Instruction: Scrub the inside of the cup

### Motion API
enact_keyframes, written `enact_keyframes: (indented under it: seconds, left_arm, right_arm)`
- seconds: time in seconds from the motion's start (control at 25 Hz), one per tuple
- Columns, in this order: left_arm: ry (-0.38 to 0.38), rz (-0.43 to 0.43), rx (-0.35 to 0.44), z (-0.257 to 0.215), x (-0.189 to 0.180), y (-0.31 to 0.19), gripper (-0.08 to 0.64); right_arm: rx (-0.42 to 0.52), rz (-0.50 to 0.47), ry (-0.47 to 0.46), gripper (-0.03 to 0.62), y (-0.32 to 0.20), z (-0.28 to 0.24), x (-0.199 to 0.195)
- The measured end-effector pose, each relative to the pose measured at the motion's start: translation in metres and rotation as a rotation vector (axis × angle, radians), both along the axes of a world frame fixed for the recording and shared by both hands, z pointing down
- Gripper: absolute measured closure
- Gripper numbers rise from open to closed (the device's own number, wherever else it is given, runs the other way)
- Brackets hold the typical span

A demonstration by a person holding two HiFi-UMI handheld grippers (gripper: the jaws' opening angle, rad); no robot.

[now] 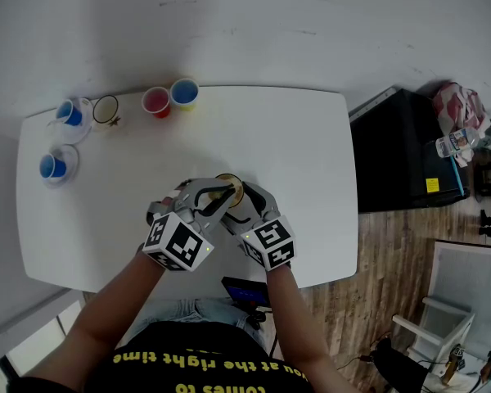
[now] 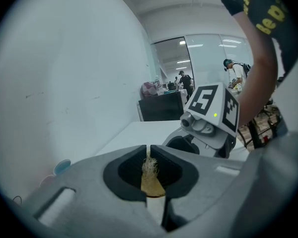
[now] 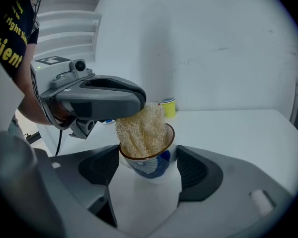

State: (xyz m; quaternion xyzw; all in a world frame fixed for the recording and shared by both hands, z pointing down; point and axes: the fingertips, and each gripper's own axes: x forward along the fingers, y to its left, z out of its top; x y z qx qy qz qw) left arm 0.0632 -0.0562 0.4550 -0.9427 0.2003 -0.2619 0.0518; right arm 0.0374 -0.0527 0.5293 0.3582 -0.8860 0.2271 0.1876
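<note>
- Right gripper view: the cup, white with a blue pattern and a brown rim, sits at centre frame between the two dark pads of the right gripper. The pads appear to bear on its opposite sides, so the claw is read as clamped on the cup.
- From the upper left of the same view the left gripper reaches over the rim. It carries a pale fibrous scrubber whose lower part fills the cup's mouth.
- Left gripper view: the jaws are drawn almost together, pinching a thin tuft of the scrubber at lower centre. Most of the scrubber hangs beyond the tips.
- Head view: both grippers meet just below the middle of the white table, with the cup between them. A red cup and a yellow-and-blue cup stand well apart at the upper left.
- Judged stage: scrubbing is under way, with the scrubber already inside.
- Risk 1: only a narrow tuft is pinched. Hard rubbing or twisting could pull the scrubber out of the left jaws and leave it in the cup.
- Risk 2: sideways force on the inner wall could turn or tip the smooth, rounded cup out of the right pads, especially if it is wet.
- Risk 3: pushing too deep could knock the left jaw tips against the rim.
</note>
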Motion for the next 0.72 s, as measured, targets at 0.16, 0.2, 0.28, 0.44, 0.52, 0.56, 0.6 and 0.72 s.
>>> enact_keyframes:
  seconds: [0.16,0.2,0.28,0.44,0.52,0.56,0.6,0.72]
  left_arm:
    - [-0.024,0.003,-0.015,0.009,0.004,0.0,0.532]
    - [-0.032,0.003,-0.018,0.011,0.004,-0.001,0.532]
    - [-0.051,0.003,-0.022,0.018,0.006,-0.002,0.533]
    - [-0.094,0.012,-0.025,0.03,0.008,-0.001,0.533]
    - [-0.107,0.016,-0.036,0.034,0.008,-0.001,0.534]
    - [-0.111,0.018,-0.042,0.036,0.008,-0.001,0.532]
    - [-0.114,0.021,-0.048,0.037,0.007,-0.001,0.533]
    - [-0.12,0.031,-0.07,0.04,0.008,0.001,0.532]
  right_arm:
    - [0.001,-0.001,0.001,0.221,0.0,0.0,0.0]
    - [0.001,0.0,0.001,0.221,0.0,0.0,0.0]
    - [0.0,0.0,0.001,0.219,0.0,0.0,-0.001]
    - [0.002,-0.001,-0.001,0.221,0.0,-0.001,0.0]
    - [0.003,-0.001,-0.002,0.221,-0.001,-0.001,0.0]
    - [0.003,-0.001,-0.002,0.221,-0.001,-0.001,0.0]
    - [0.002,-0.002,-0.001,0.221,0.0,-0.001,0.0]
    - [0.001,-0.009,-0.003,0.219,0.0,0.0,-0.001]
